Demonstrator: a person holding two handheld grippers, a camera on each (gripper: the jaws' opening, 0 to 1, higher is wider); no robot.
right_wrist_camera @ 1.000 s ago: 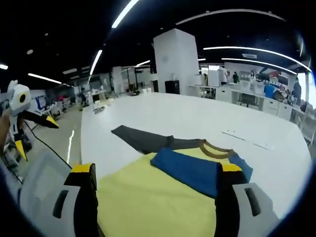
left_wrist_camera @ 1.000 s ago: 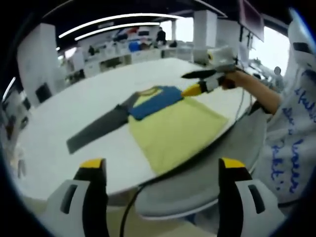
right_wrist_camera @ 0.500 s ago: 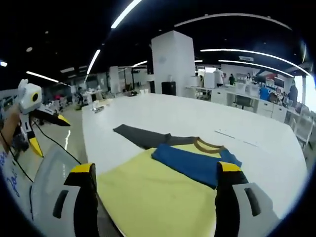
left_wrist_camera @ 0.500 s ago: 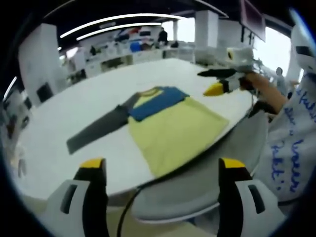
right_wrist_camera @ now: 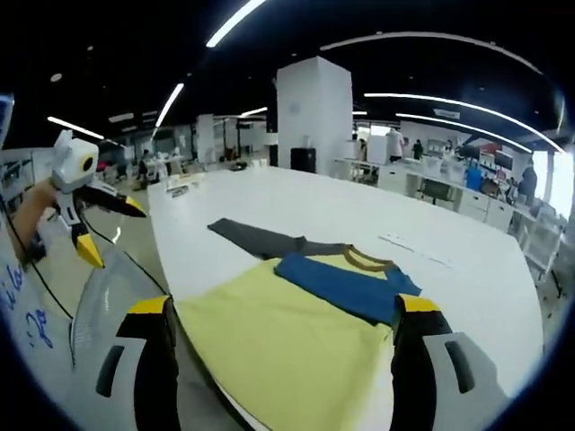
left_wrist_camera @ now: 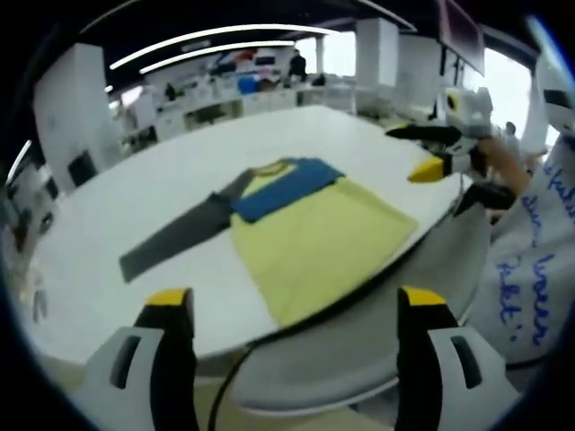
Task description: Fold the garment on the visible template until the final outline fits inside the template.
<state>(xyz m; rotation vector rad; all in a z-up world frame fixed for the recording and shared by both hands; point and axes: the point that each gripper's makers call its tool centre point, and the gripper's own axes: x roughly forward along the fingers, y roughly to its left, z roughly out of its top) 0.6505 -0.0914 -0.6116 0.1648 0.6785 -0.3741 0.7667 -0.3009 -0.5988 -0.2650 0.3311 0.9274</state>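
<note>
The yellow long-sleeved shirt [left_wrist_camera: 314, 238] with one blue sleeve folded across its chest lies on the white round table [left_wrist_camera: 135, 206], near the edge. It looks light and limp; pinch the outstretched grey sleeve [left_wrist_camera: 175, 235] at the cuff. Left gripper [left_wrist_camera: 292, 301] and right gripper [right_wrist_camera: 283, 310] both gape, holding nothing.

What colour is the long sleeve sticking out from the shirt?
The sleeve is dark grey, lying flat on the white table. The left gripper view shows it best.

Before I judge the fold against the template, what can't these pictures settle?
- Template outline: none visible on the white table in either view.
- Garment hem: the right gripper's jaws cover it in the right gripper view.
- Faint marks on the table: too small to read.
</note>
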